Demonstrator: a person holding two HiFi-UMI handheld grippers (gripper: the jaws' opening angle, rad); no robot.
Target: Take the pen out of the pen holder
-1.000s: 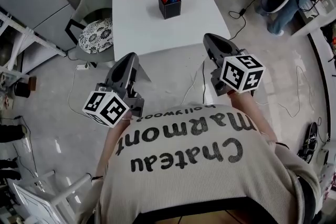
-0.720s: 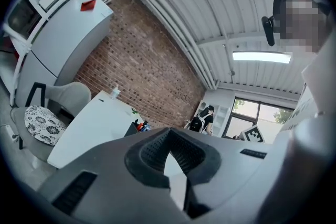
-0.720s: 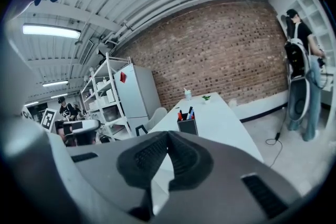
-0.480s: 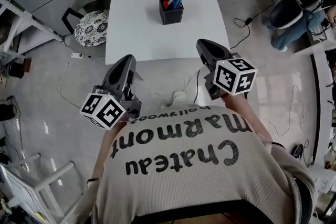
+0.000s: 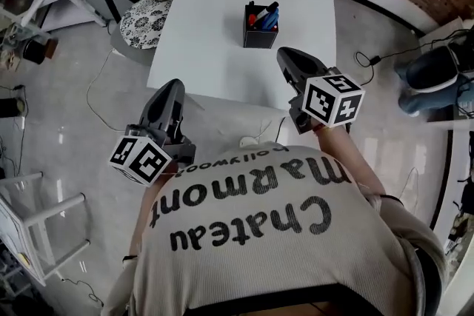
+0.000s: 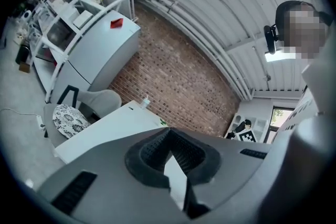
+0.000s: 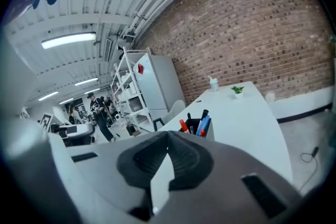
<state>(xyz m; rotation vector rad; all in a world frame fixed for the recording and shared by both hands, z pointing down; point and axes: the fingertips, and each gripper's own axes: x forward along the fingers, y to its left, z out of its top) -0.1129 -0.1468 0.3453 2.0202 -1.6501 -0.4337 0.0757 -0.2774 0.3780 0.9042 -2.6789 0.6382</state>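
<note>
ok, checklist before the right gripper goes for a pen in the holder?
1. Pen holder upright on the table: ok.
2. Pens stick out above its rim: ok.
3. Right gripper jaws apart for a grasp: not ok, shut and empty.
4. Right gripper at the pens: not ok, short of the holder, not touching it.
5. Left gripper out of the way: ok, shut, empty, by the table's near edge, well apart from the holder.
</note>
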